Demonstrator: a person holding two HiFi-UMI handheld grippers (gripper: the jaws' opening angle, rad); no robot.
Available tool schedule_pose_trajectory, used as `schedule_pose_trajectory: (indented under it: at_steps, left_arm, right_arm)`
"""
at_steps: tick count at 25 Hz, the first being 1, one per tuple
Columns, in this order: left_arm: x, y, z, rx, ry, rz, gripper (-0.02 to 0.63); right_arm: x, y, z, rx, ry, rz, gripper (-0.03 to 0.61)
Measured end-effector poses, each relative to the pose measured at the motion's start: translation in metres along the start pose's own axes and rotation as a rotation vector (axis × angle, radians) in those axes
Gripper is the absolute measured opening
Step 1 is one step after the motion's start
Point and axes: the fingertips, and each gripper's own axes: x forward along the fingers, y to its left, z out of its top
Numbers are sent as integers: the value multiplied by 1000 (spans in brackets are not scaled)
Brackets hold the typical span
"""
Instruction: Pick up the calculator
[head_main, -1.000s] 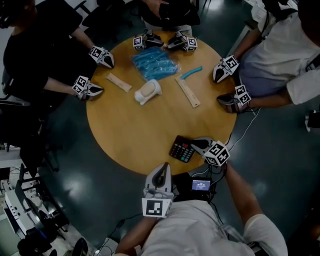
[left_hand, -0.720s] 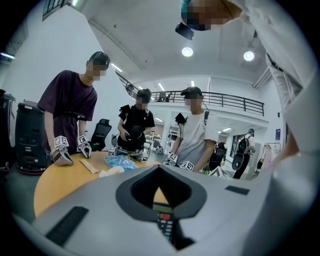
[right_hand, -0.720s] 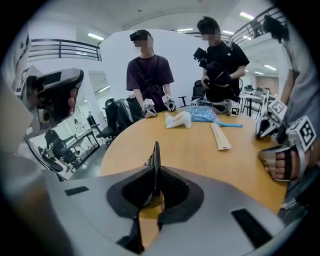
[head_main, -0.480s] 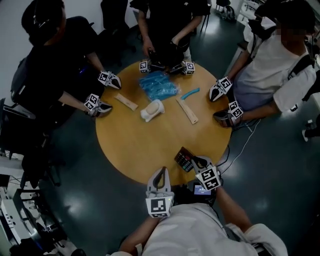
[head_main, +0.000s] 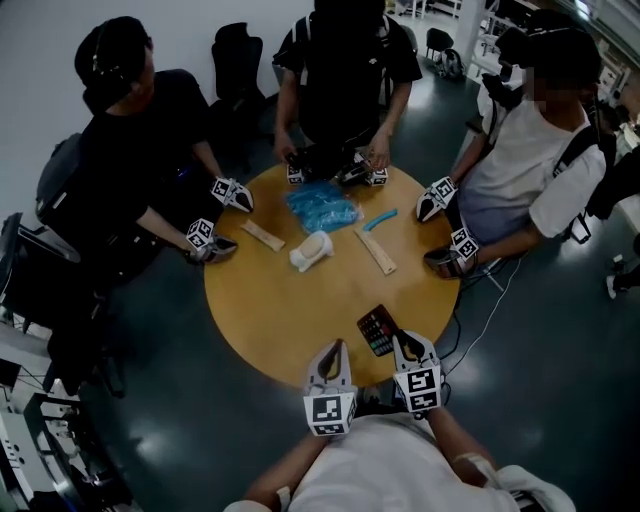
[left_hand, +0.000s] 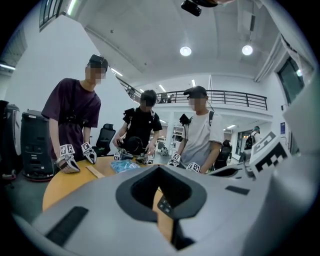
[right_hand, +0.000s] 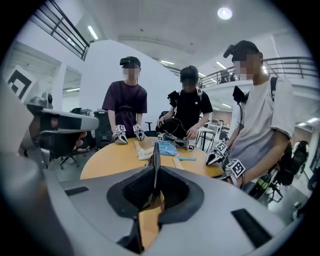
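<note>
The black calculator (head_main: 377, 329) hangs tilted over the near edge of the round wooden table (head_main: 300, 310), lifted off its top. My right gripper (head_main: 397, 342) is shut on the calculator's near end. In the right gripper view the calculator (right_hand: 155, 162) stands edge-on, and the jaws of the right gripper (right_hand: 154, 176) are closed on its two faces. My left gripper (head_main: 330, 352) hovers at the table's near rim, just left of the calculator, with its fingers together and nothing in them. Through the left gripper (left_hand: 160, 169) a few calculator keys (left_hand: 164, 204) show.
On the far half of the table lie a blue packet (head_main: 322, 207), a cream roll (head_main: 312, 250), a wooden ruler (head_main: 375, 250), a blue strip (head_main: 378, 219) and a flat wooden stick (head_main: 262, 235). Three people stand round the table, each resting grippers on its rim.
My right gripper has risen with the calculator, which has left the tabletop and tilted. The left gripper has stayed by the near rim. The head view now takes in more of the room.
</note>
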Motion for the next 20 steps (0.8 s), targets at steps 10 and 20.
schedule_pose_trajectory:
  at_steps: [10,20]
  left_arm:
    - [-3,1,6,0,-19,7,5]
    - [-4,-4,4,-2,-13,-2,5]
  right_arm:
    - [-7,-11,2,1,-18,-34,46]
    - [-8,-12,2,-2,-22,-32,46]
